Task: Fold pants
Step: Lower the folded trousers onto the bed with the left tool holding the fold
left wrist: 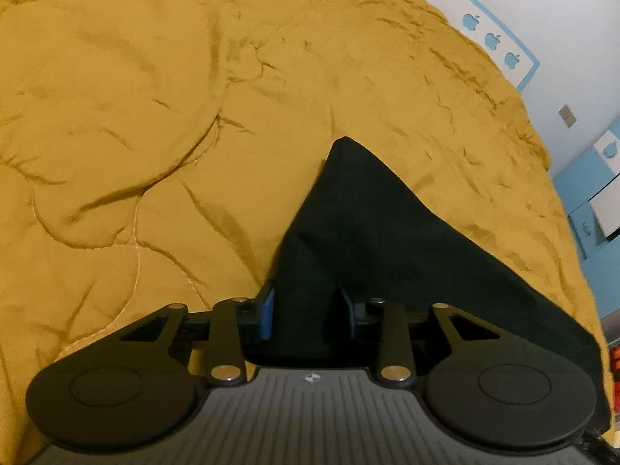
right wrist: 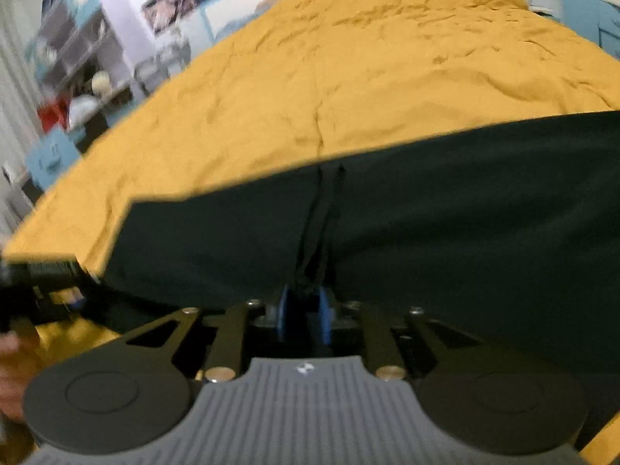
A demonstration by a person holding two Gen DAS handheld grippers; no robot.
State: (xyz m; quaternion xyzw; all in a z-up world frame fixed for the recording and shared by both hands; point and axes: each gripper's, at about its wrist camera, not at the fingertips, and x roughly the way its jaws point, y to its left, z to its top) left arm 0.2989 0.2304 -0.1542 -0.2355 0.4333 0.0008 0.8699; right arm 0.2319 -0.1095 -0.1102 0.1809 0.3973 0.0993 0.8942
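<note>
The black pants (left wrist: 360, 232) hang in the air over a mustard-yellow bedspread (left wrist: 155, 97). My left gripper (left wrist: 308, 316) is shut on a bunched edge of the pants, and the cloth rises to a peak ahead of the blue pads. In the right wrist view the pants (right wrist: 445, 201) stretch as a wide dark sheet across the lower frame, with two drawstrings (right wrist: 321, 217) hanging down the middle. My right gripper (right wrist: 304, 316) is shut on the pants at the drawstrings. The view is blurred by motion.
The bedspread (right wrist: 368, 69) covers the whole bed. A white and blue wall panel with apple shapes (left wrist: 492, 38) runs along the far right. Shelves with clutter (right wrist: 77, 69) stand at the left. The other gripper's dark body (right wrist: 35, 286) shows at the left edge.
</note>
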